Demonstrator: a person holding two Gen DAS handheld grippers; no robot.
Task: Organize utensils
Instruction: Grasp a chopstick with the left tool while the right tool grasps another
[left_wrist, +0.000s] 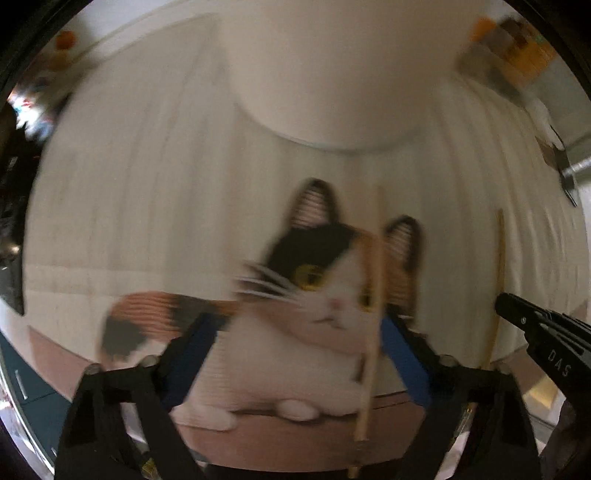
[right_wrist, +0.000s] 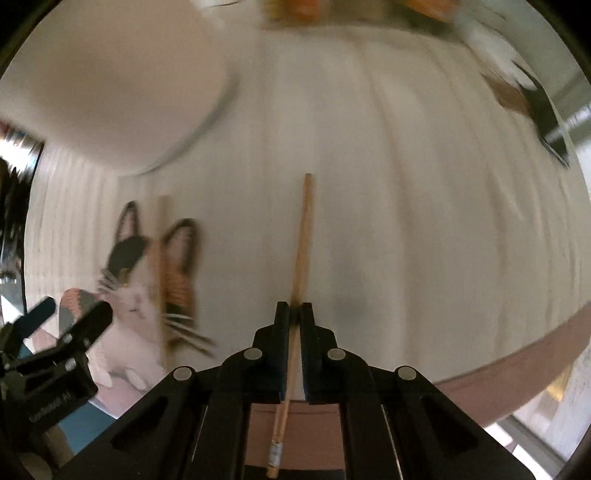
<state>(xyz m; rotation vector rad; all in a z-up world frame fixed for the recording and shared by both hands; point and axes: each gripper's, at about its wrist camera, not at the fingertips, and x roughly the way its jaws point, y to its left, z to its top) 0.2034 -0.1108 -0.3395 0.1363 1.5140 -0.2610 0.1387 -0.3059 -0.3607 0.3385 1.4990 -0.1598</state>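
Observation:
Two wooden chopsticks lie on a white ribbed placemat (left_wrist: 147, 184) printed with a calico cat (left_wrist: 314, 295). One chopstick (left_wrist: 373, 314) runs across the cat's face. My left gripper (left_wrist: 299, 321) hangs over it, open, and the stick lies between the blue fingers (left_wrist: 199, 354), close to the right one. In the right wrist view my right gripper (right_wrist: 294, 312) is shut on the other chopstick (right_wrist: 301, 240), gripping it about midway along its length. That same chopstick (left_wrist: 498, 266) and the right gripper (left_wrist: 508, 304) appear at the right of the left wrist view. The left gripper (right_wrist: 70, 314) shows at lower left.
A large white plate (left_wrist: 332, 74) rests on the mat beyond the cat. Blurred orange and yellow items (left_wrist: 517, 48) stand at the far right corner, with a dark object (left_wrist: 561, 166) near the mat's right edge. A brown border (right_wrist: 517, 376) marks the mat's near edge.

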